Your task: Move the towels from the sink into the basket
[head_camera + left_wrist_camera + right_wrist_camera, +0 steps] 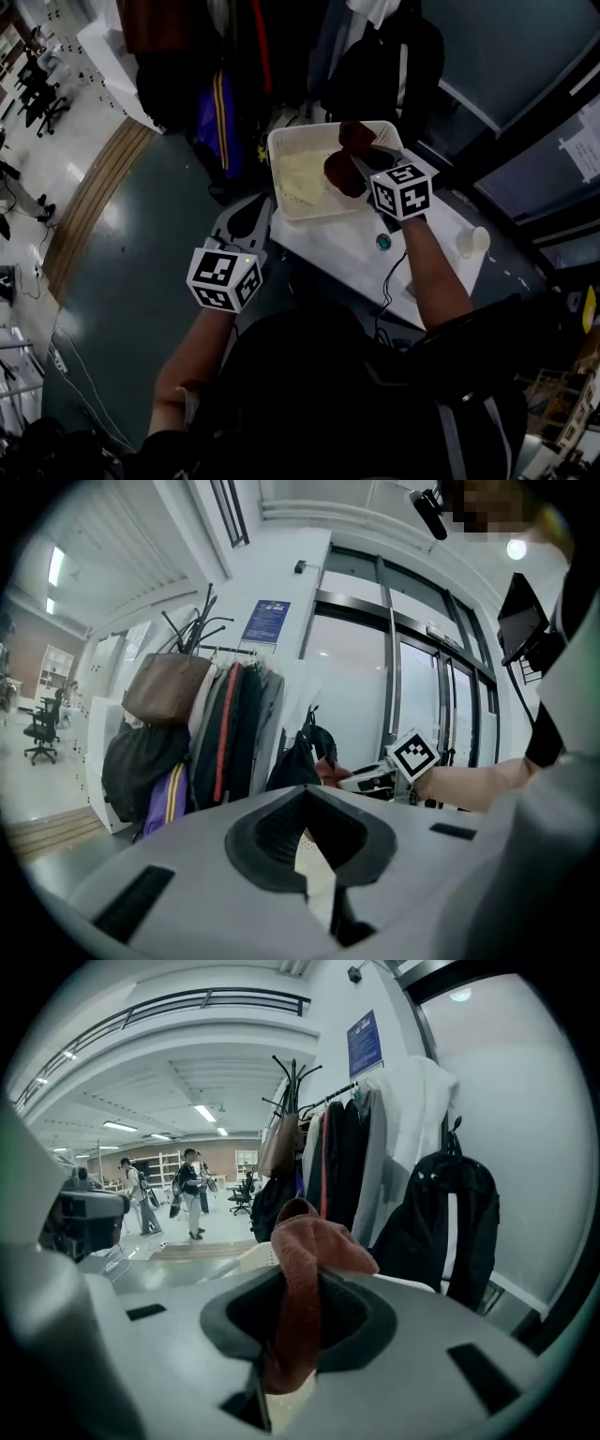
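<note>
The head view is showing the layout that neither gripper view gives. A white basket (281, 141) is sitting on a white table (347, 248), with a pale yellow towel (300, 178) lying flat inside it. The right gripper (364, 167) is reaching over the basket's near right corner and is holding a dark red towel (339, 171) above the inside of the basket. The left gripper (255, 208) is hovering off the table's left edge, over the dark floor and apart from the basket. A paper cup (473, 241) is standing on the table's right end.

The left gripper view is looking level across the room at a coat rack (202, 630) loaded with bags and jackets, which the head view is showing only from above. To the right, the right gripper is appearing side-on. The left jaws are sitting together: their tips are meeting in a thin line, a sliver of pale background is showing above it, and nothing is lying between them.

The right gripper view is giving the grip itself. The red towel is passing down through a narrow gap between the jaws, which are pinching it, while its top is folding over above them. The basket's pale rim is showing just behind. Farther back, people (192, 1192) are standing in an open hall, which no other view is catching.
</note>
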The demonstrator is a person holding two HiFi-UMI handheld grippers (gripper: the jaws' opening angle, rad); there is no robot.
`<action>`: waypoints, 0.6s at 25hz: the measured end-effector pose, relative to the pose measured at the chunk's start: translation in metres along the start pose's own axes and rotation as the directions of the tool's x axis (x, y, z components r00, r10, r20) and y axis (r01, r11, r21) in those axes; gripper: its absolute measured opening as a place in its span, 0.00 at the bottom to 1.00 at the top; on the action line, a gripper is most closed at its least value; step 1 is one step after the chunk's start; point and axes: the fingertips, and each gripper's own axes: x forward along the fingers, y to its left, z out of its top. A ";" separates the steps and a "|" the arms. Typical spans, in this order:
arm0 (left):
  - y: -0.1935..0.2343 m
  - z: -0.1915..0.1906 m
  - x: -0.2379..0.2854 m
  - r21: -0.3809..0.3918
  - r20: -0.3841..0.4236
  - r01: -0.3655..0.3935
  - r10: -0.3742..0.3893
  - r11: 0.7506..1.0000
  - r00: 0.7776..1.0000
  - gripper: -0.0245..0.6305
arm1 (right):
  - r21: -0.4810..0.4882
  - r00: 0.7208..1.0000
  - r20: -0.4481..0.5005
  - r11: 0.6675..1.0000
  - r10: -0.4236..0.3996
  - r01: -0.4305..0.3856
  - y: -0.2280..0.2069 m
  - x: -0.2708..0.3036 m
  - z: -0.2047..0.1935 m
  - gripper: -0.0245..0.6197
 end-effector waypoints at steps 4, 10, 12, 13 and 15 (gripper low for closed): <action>0.010 0.002 0.019 -0.009 -0.013 -0.016 0.016 1.000 1.000 0.04 | -0.003 0.997 -0.064 0.999 0.047 -0.047 -0.009 0.032 -0.016 0.18; 0.023 -0.007 0.038 -0.015 -0.053 -0.041 0.041 0.999 0.998 0.04 | 0.019 0.980 -0.177 0.996 0.091 -0.089 -0.023 0.081 -0.050 0.19; 0.029 -0.013 0.042 -0.026 -0.074 -0.057 0.055 0.998 0.996 0.04 | 0.039 0.968 -0.225 0.994 0.111 -0.105 -0.027 0.096 -0.065 0.19; 0.031 -0.016 0.043 -0.033 -0.082 -0.066 0.063 0.997 0.995 0.04 | 0.047 0.961 -0.248 0.992 0.121 -0.113 -0.028 0.103 -0.072 0.19; 0.035 -0.019 0.046 -0.041 -0.094 -0.079 0.075 0.996 0.993 0.04 | 0.053 0.946 -0.292 0.990 0.138 -0.128 -0.030 0.115 -0.086 0.19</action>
